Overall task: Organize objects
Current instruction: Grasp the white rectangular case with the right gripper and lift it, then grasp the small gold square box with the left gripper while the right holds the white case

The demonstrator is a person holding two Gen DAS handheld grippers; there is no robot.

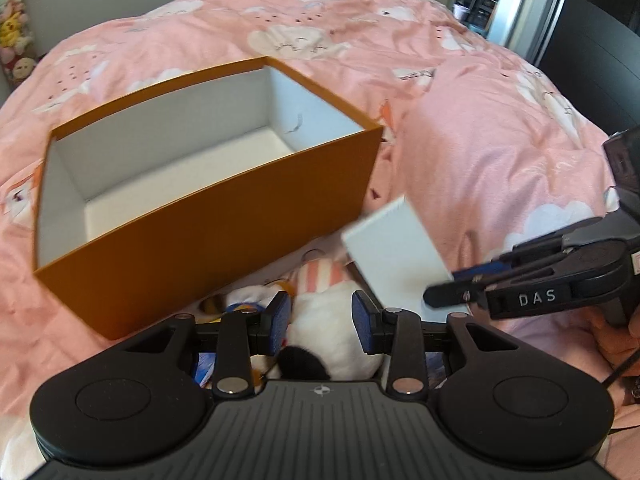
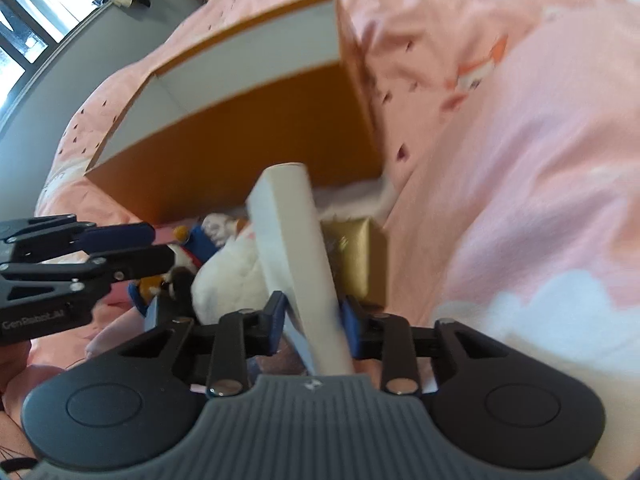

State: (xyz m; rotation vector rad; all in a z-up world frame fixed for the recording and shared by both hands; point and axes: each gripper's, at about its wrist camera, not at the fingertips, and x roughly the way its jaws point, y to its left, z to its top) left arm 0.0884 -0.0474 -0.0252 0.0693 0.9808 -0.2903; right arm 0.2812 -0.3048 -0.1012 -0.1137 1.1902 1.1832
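An open orange box [image 1: 208,232] with a white inside stands on the pink bed. In front of it lies a pile of toys, among them a white plush toy [image 1: 328,332] and a gold box [image 2: 360,256]. My left gripper [image 1: 320,316] hangs open over the white plush toy, which shows between and behind its blue pads. My right gripper [image 2: 314,312] is shut on a flat white box [image 2: 292,240] and holds it tilted above the pile. In the left wrist view the right gripper [image 1: 448,286] comes in from the right with the flat white box [image 1: 396,256].
A rumpled pink duvet [image 1: 480,152] with cloud prints covers the bed and bulges to the right of the orange box. Several plush toys [image 1: 12,32] sit by the wall at far left. A window [image 2: 24,24] lies beyond the bed.
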